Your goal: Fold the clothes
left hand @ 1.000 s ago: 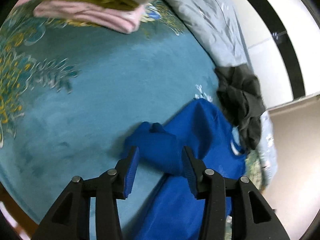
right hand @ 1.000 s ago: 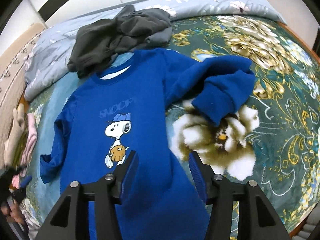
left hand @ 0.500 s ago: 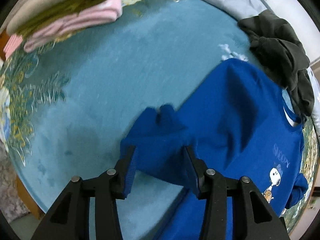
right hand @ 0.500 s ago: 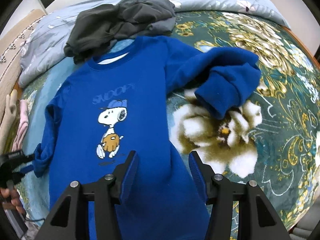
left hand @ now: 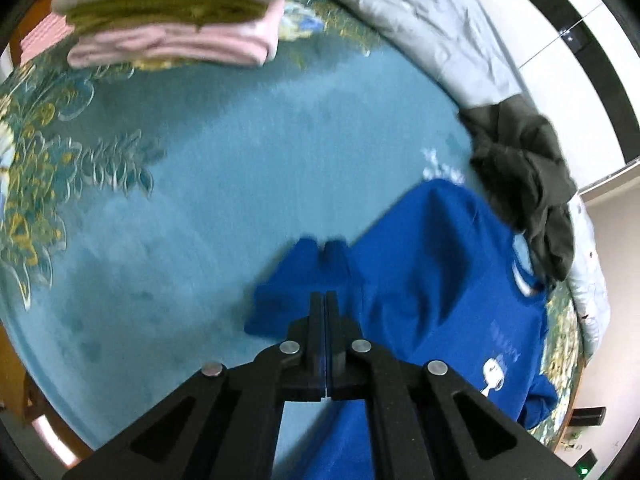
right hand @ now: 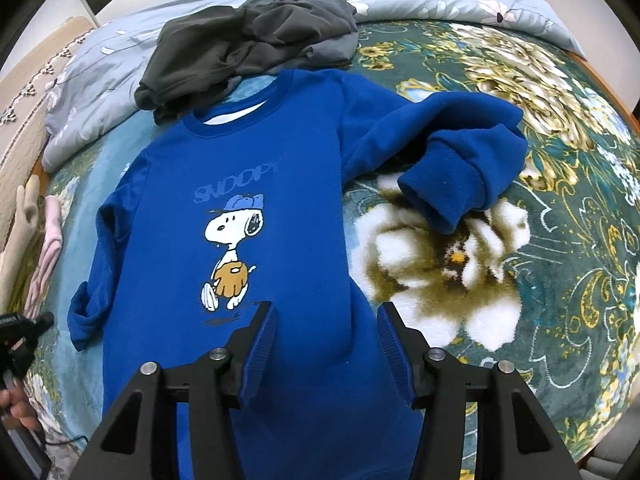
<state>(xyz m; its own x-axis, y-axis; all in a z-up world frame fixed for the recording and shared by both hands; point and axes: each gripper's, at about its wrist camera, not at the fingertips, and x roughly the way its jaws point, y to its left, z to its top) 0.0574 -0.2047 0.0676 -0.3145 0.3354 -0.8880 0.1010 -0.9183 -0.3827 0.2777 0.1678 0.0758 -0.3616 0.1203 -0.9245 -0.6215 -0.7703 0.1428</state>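
Left fingers [left hand: 325,300] pinching fleecy blue sweatshirt [right hand: 256,216] cuff | right fingers [right hand: 326,344] wide

L gripper [left hand: 325,304] pinched on blue sweatshirt [left hand: 432,304] cuff; folded stack [left hand: 176,24] beyond, dk garment [left hand: 528,184] right.

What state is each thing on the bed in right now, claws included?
Blue sweatshirt: spread face up, unfolded, one sleeve bent back on itself.
Sleeve cuff: pinched by the left claw.
Left claw: shut on the cuff.
Right claw: open, above the hem.
Grey clothes: crumpled heap.
Pink and tan stack: folded.
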